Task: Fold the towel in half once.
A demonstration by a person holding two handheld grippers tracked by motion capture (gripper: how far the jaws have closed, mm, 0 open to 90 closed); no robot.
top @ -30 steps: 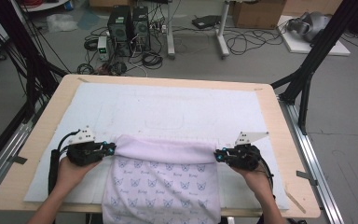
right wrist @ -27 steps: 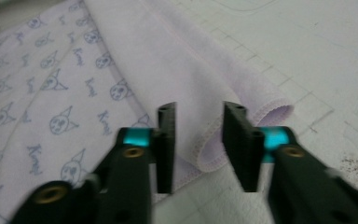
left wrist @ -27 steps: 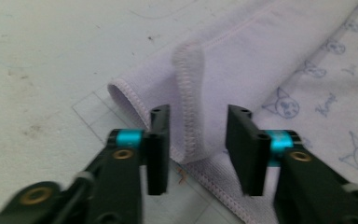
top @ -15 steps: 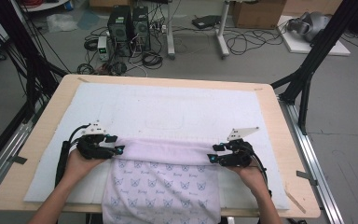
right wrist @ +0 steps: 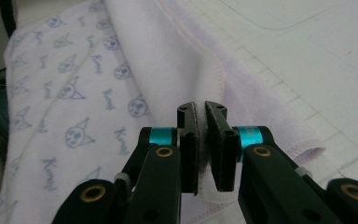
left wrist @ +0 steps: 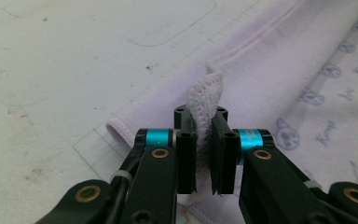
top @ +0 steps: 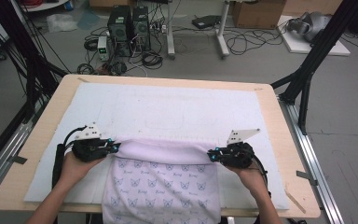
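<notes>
A pale lilac towel (top: 163,179) printed with small blue cat faces lies at the near edge of the table and hangs over it. Its far edge is folded back, plain side up. My left gripper (top: 113,148) is shut on the towel's left corner; in the left gripper view the stitched hem (left wrist: 205,91) sticks up between the jaws of that gripper (left wrist: 204,119). My right gripper (top: 211,155) is shut on the right corner, and the right gripper view shows this gripper (right wrist: 201,116) pinching the fabric (right wrist: 135,70) between its jaws.
A white mat (top: 177,109) with faint drawn outlines covers most of the wooden table (top: 286,140). Beyond the far edge, computer cases (top: 128,23), cables and boxes stand on the floor. Black frame legs (top: 307,70) rise at both sides.
Both grippers have carried the towel's held edge away from the person, farther onto the mat. The folded-back band has widened. Both stay shut on the corners.
</notes>
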